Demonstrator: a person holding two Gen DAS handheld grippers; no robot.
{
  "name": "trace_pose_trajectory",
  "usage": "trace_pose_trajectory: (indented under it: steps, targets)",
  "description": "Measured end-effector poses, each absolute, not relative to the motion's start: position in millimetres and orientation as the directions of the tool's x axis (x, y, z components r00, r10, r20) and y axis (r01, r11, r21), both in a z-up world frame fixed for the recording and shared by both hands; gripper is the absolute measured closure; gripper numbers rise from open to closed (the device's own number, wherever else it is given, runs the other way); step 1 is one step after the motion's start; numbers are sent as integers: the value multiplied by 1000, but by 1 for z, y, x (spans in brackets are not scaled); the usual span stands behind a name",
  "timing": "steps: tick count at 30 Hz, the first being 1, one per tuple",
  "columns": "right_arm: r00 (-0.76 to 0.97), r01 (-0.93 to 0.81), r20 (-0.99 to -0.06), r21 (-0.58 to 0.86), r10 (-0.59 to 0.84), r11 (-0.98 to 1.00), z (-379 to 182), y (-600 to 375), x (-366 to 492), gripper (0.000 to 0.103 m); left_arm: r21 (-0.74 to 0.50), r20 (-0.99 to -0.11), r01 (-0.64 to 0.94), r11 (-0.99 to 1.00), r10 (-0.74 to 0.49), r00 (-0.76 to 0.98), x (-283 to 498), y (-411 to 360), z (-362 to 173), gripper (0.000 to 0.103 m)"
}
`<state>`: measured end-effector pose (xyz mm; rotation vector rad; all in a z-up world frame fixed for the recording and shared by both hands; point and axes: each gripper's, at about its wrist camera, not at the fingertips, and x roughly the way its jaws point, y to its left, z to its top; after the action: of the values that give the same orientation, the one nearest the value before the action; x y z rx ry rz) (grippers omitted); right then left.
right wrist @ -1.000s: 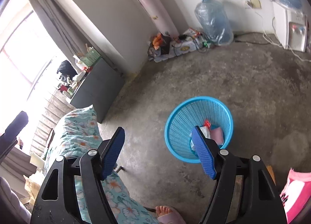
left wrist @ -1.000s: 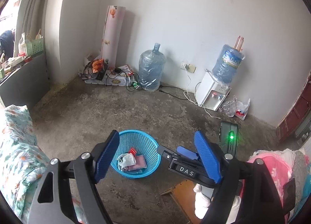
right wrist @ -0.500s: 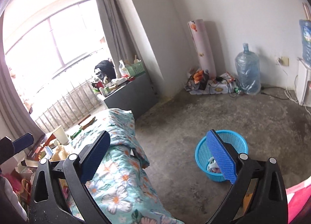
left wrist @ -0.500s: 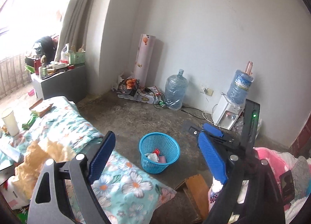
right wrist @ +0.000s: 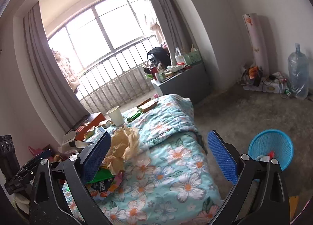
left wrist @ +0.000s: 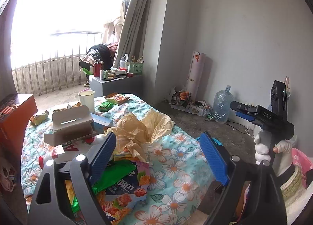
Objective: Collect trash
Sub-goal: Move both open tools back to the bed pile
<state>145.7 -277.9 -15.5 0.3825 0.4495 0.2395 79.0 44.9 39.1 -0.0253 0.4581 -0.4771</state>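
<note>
Litter lies on the floral bed cover (left wrist: 176, 168): crumpled yellow paper (left wrist: 140, 127), a green wrapper (left wrist: 117, 172), a colourful snack packet (left wrist: 127, 195), an open cardboard box (left wrist: 72, 125) and a white paper cup (left wrist: 87, 99). My left gripper (left wrist: 158, 152) hangs open over the wrappers with nothing between its blue pads. My right gripper (right wrist: 159, 146) is open and empty above the cover, with the yellow paper (right wrist: 125, 146) by its left finger. The blue basket (right wrist: 272, 150) stands on the floor at the right with some trash inside. A gloved hand (left wrist: 262, 146) carries the right gripper.
A grey cabinet (left wrist: 117, 84) crowded with bottles stands by the railed window. A red chest (left wrist: 13, 115) is left of the bed. A water jug (left wrist: 222, 107), a rolled mat (left wrist: 195, 72) and cables line the far wall. Bare concrete floor (right wrist: 244, 115) lies between bed and wall.
Both views have swung left from the basket on the floor to the littered bed. The basket has slid to the right edge. The right jaws have widened.
</note>
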Motion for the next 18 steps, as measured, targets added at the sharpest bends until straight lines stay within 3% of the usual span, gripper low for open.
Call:
trace_pose_trajectory:
  steps: [5, 11, 18]
  targets:
    - [825, -175, -418, 451, 381, 875, -27, -243, 153, 8, -117, -425, 444, 888, -449, 786, 82, 51, 26, 18]
    - [778, -252, -489, 331, 394, 909, -27, -191, 184, 8, -137, -448, 440, 888, -452, 772, 94, 52, 8, 18]
    - [696, -268, -601, 291, 393, 918, -52, -152, 254, 8, -214, -450, 399, 891, -453, 769, 103, 76, -5, 18]
